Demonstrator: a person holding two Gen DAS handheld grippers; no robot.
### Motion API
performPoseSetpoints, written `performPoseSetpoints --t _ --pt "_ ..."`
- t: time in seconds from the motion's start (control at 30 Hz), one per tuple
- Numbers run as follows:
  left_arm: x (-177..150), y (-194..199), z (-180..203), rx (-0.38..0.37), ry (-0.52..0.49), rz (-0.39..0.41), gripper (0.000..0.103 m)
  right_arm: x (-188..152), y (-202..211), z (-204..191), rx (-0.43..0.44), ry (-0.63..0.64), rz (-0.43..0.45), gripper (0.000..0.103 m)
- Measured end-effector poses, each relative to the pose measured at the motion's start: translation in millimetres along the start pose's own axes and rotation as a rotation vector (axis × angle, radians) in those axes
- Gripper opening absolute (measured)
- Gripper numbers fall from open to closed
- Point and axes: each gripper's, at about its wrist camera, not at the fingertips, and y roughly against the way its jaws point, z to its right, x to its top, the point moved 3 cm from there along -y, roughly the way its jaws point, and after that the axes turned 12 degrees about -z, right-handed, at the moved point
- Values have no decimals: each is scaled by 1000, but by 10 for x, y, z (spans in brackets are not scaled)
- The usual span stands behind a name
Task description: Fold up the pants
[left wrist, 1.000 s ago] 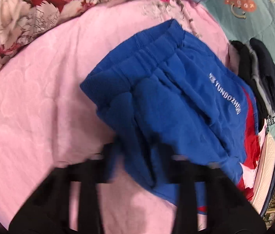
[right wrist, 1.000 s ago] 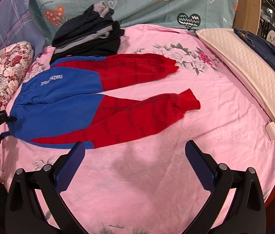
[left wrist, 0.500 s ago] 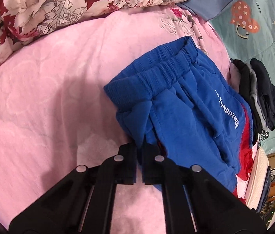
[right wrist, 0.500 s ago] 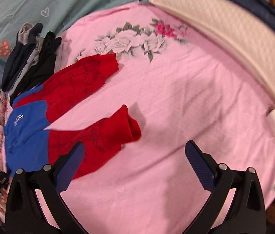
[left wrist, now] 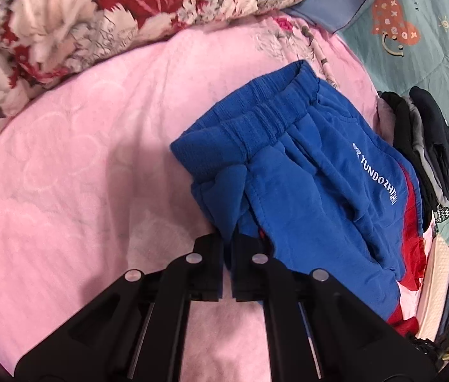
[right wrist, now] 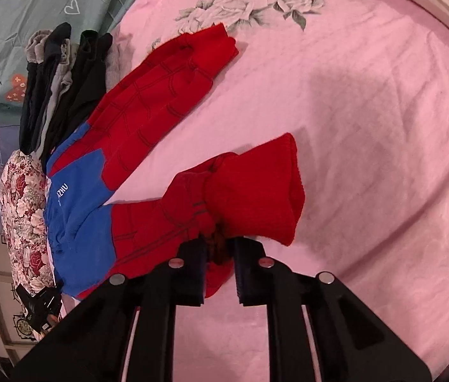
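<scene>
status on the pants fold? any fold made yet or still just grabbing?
Done: both grips are on. The left gripper is shut on the blue waist end of the pants; the right gripper's jaws have just been closing and now pinch the near red leg cuff.
In hand: nothing folded yet; the legs lie spread apart on the pink bedspread.
Left: bring the near leg over the far leg, then fold lengthwise.
</scene>
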Motion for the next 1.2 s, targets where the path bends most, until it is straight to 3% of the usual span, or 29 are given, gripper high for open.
performPoseSetpoints --t 0.17,0.33,0.5,0.53,0.57,0.63,0.67,0.7,0.73,0.8,0.87,0.97,1.0,1.03,1.07,1.1,1.17,1.2 --pt "-327 293 -58 -38 35 19 3 -249 622 81 31 34 70 13" --pt "-764 614 -224 -81 38 10 3 -686 906 374 9 47 87 13" --pt "-940 507 -249 -4 -16 -27 3 -802 475 722 -29 31 31 16" --pt "-940 467 -259 0 -17 -43 3 -798 369 777 -61 35 15 30" --pt "-966 460 -259 -9 -15 -51 6 -769 278 817 -92 44 21 34" --pt "-990 588 -230 -1 -36 -11 27 -767 339 792 -132 46 24 46" --pt "-997 701 -192 20 -59 30 54 -764 410 759 -156 57 46 49" --pt "-996 883 -136 51 -87 98 73 -750 577 694 -194 79 94 55" --pt "-981 1020 -86 65 -100 150 76 -715 739 619 -216 95 138 65" --pt "-830 1194 93 75 -142 199 78 -542 1043 419 -220 115 227 76" --pt "-614 1164 330 59 -209 166 78 -185 1131 126 -172 151 243 83" --pt "-156 803 718 32 -264 92 78 332 844 -273 -75 196 152 84" --pt "-73 669 796 20 -274 64 78 664 559 -404 -64 189 97 84" --pt "15 498 864 8 -287 25 77 751 436 -435 -72 184 76 84" --pt "110 287 936 29 -301 -8 68 1006 131 -468 -104 158 34 83" --pt "142 174 969 61 -312 -18 52 1098 -10 -457 -120 141 15 79" --pt "178 -96 1017 115 -353 -77 31 1286 -365 -392 -131 102 -53 65" --pt "172 -166 1005 112 -353 -99 28 1316 -414 -345 -122 92 -71 59"
